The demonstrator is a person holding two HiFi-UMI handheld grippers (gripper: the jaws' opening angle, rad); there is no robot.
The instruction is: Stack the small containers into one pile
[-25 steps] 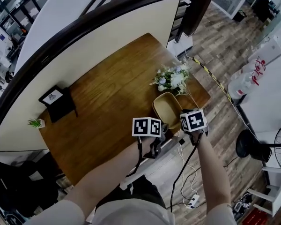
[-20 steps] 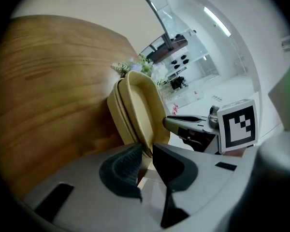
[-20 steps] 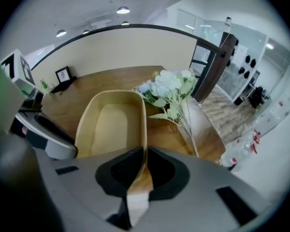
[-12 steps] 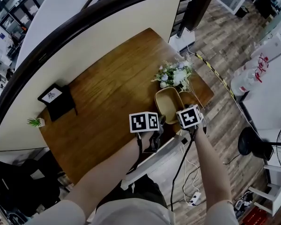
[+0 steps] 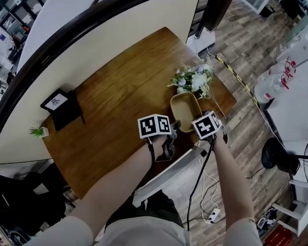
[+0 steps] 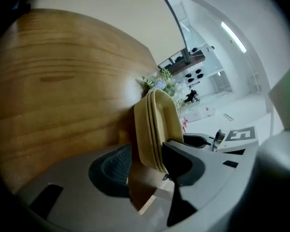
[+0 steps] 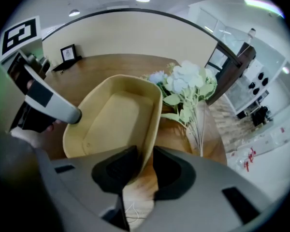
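Containers [image 5: 185, 110] sit by table's [image 5: 118, 101] near edge, flowers [image 5: 194, 80] beyond, bare wood leftward.

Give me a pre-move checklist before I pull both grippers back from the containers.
1. Containers nested as one pile: ok; stacked rims show in the left gripper view.
2. Pile resting on the table: ok.
3. Left gripper grip released: ok; its fingers have just been opening, and a gap shows beside the rims.
4. Right gripper grip released: ok; a gap shows outside the wall, though its fingers have just been closing slightly.
5. Fingers withdrawn from the pile: not ok; the pile's edge sits between both pairs.
6. Flowers apart from the pile: cannot tell; they sit right beside it.
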